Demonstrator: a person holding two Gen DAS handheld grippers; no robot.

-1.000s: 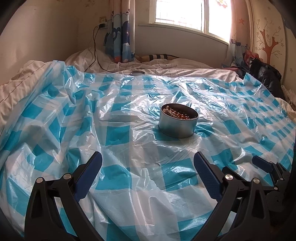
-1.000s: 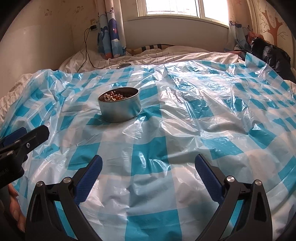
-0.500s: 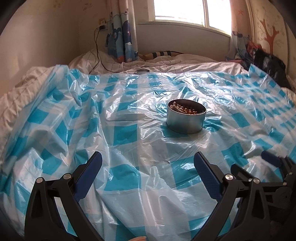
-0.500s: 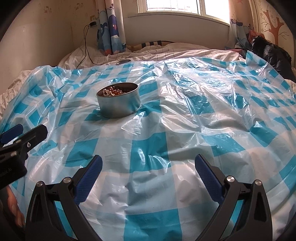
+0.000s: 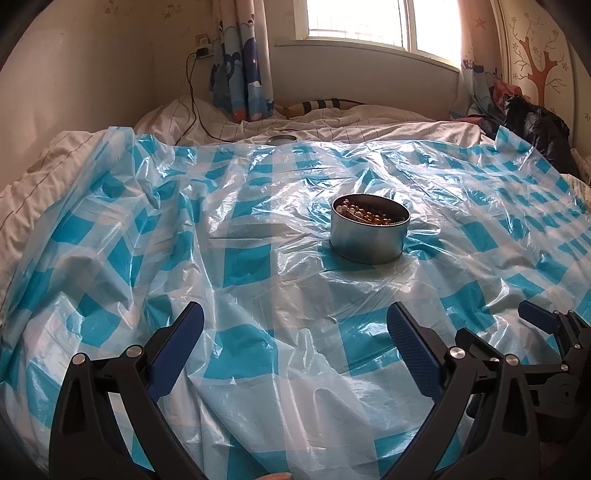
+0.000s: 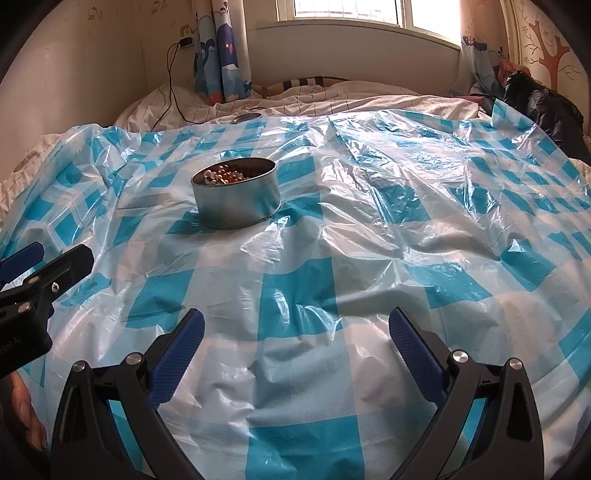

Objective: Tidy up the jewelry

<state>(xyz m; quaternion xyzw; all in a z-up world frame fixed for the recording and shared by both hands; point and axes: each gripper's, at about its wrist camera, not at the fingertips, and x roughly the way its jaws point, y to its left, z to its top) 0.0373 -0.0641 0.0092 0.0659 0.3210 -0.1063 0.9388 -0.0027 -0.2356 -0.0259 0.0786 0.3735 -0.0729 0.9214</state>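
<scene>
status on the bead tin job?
Left gripper and right gripper open, empty. Round tin of beads upright on checked plastic sheet, untouched. Path unobstructed.

1. our left wrist view rides low behind the left gripper (image 5: 295,332), looking forward along its spread fingers across the checked plastic sheet (image 5: 240,258) toward the window (image 5: 369,22).
2. our right wrist view sits likewise behind the right gripper (image 6: 295,328), facing the same wall.
3. both views share the round tin (image 5: 369,240), which lies right of centre for the left and left of centre (image 6: 236,206) for the right, at middling range.
4. each view catches the other gripper at its edge.
</scene>
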